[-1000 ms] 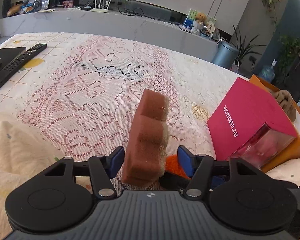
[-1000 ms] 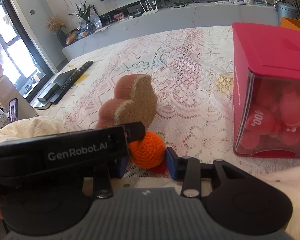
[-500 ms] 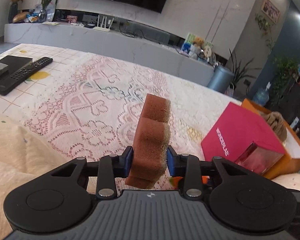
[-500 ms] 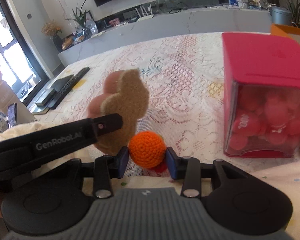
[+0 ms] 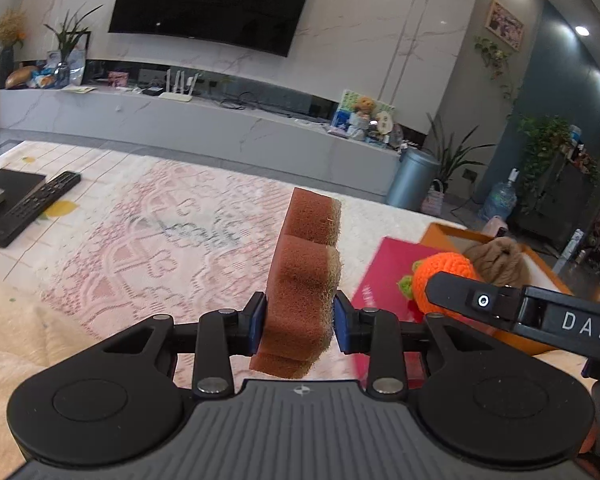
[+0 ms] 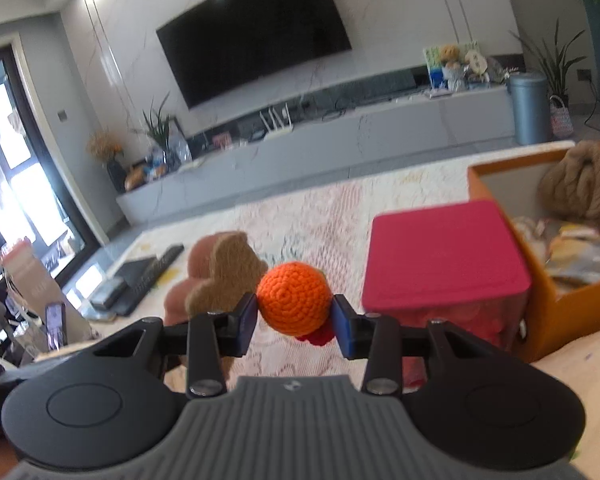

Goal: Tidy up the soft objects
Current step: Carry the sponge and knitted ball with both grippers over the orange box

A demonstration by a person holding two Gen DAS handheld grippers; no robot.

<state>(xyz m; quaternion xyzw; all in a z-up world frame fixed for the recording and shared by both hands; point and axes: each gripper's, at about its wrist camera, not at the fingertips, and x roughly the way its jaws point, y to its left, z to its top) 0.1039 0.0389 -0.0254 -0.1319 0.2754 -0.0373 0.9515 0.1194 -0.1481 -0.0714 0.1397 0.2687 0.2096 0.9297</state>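
My left gripper [image 5: 299, 322] clamped the brown sponge [image 5: 305, 280] upright. My right gripper [image 6: 294, 320] squeezed the orange crochet ball [image 6: 292, 298] (beside the pink box [image 6: 444, 256]).

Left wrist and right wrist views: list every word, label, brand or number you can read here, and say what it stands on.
"DAS", cut off by the frame edge: white letters on the side of the right gripper.
White lettering on the red box: blurred and partly hidden, not readable.
Buttons of the remote control: too small to read.
Right wrist view: no readable text.
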